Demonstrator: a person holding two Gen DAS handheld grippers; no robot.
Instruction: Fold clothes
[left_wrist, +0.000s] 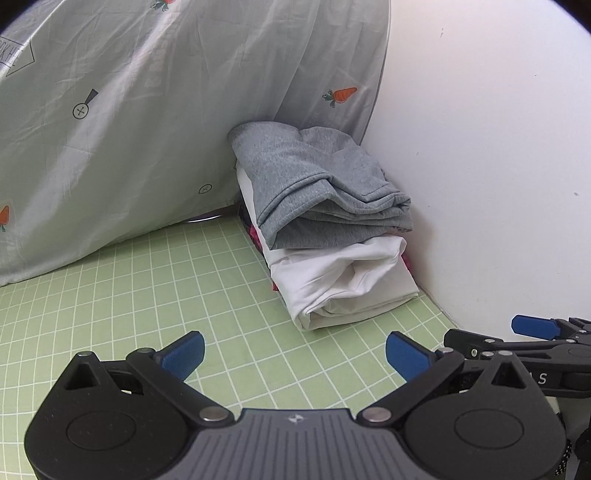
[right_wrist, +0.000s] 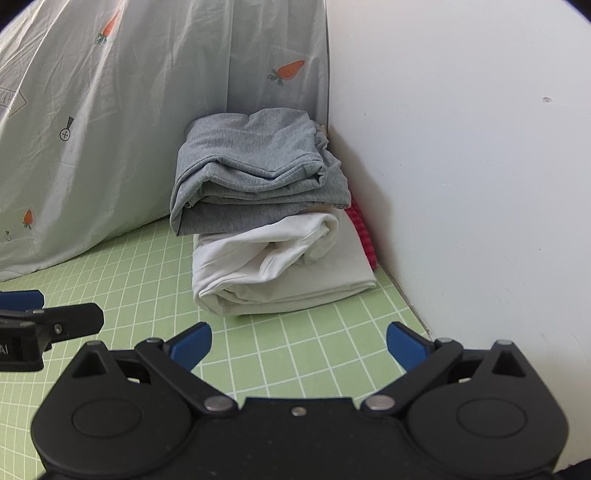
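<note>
A stack of folded clothes sits in the corner on the green grid mat (left_wrist: 155, 280) (right_wrist: 303, 350). A grey garment (left_wrist: 314, 184) (right_wrist: 255, 173) lies on top of a white one (left_wrist: 343, 280) (right_wrist: 273, 266), with a red-pink piece (right_wrist: 364, 236) at the bottom. My left gripper (left_wrist: 295, 356) stands open over the mat in front of the stack, nothing between its blue pads. My right gripper (right_wrist: 299, 345) is likewise open and empty, just short of the white garment. Each gripper shows at the edge of the other's view: the right gripper (left_wrist: 535, 343), the left gripper (right_wrist: 44, 325).
A pale sheet printed with carrots (left_wrist: 147, 110) (right_wrist: 129, 110) hangs down at the back left and reaches the mat. A white wall (left_wrist: 498, 166) (right_wrist: 480, 184) closes the right side right beside the stack.
</note>
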